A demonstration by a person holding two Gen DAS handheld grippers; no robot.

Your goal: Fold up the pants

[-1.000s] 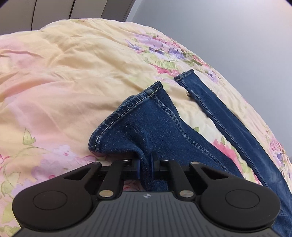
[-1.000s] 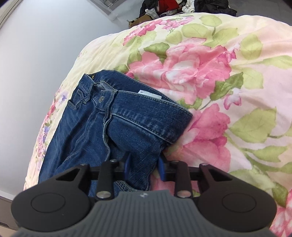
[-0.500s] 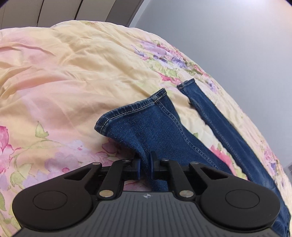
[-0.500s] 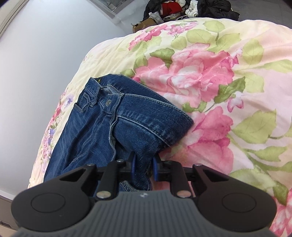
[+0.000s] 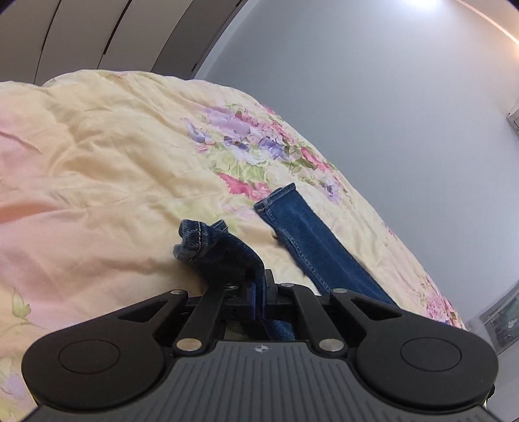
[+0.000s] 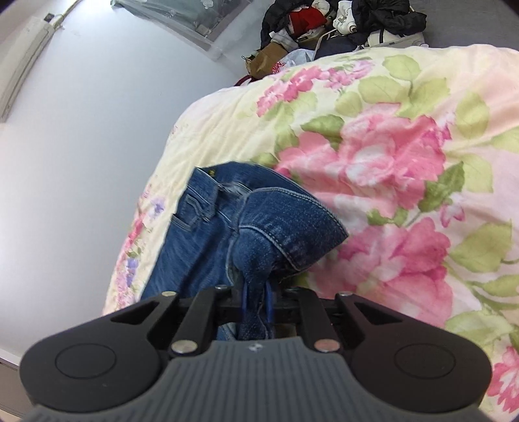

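Observation:
Blue jeans lie on a floral bedspread point(image 5: 97, 168). In the left wrist view my left gripper point(image 5: 258, 289) is shut on the near trouser leg point(image 5: 223, 253) close to its cuff, which is lifted and bunched. The other leg point(image 5: 308, 237) lies flat to the right, its hem toward the wall. In the right wrist view my right gripper point(image 6: 256, 298) is shut on the near side of the waist end point(image 6: 279, 233), raised and folded over. The rest of the waistband with pockets point(image 6: 201, 207) lies on the bedspread point(image 6: 405, 162).
A grey wall point(image 5: 373, 97) runs along the bed's far side, also in the right wrist view point(image 6: 81, 146). A pile of clothes and bags point(image 6: 324, 26) sits beyond the bed's end. Wardrobe panels point(image 5: 81, 32) stand at the back left.
Both grippers have risen with the denim. The near leg's cuff has lifted and bunched up. The right gripper has closed fully on the waist side, which now folds over the waistband.

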